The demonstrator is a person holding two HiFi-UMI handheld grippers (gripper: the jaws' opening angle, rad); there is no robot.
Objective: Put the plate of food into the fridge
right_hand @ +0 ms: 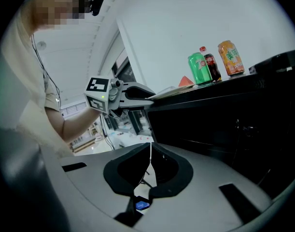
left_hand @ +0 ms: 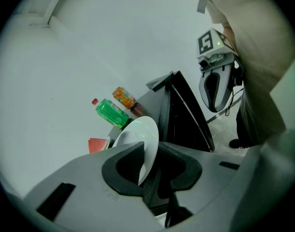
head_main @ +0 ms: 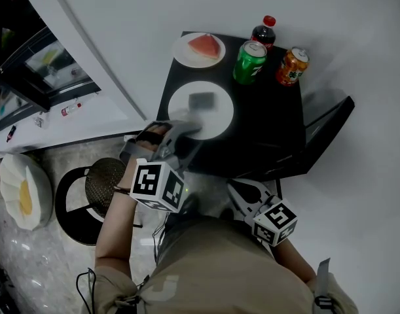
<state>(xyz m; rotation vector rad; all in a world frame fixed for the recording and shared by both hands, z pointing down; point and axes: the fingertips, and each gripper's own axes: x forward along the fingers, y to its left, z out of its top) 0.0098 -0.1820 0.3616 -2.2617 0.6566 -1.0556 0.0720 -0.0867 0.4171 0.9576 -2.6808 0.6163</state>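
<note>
Closing left gripper (left_hand: pixel 149 163) fingers straddle the round white plate's (head_main: pixel 216 116) thin rim at the black table's (head_main: pixel 265 129) edge; right gripper (right_hand: pixel 150 150) fingers meet, empty.

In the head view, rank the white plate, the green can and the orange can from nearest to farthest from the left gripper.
1. White plate, its near rim between the left gripper's closing jaws.
2. Green can, behind the plate, to the right.
3. Orange can, back right, farthest.

- The white round plate (head_main: pixel 216 120) lay flat near the front-left edge of the black table (head_main: pixel 272 123).
- A dark grey block of food (head_main: pixel 201 100) sat on it.
</note>
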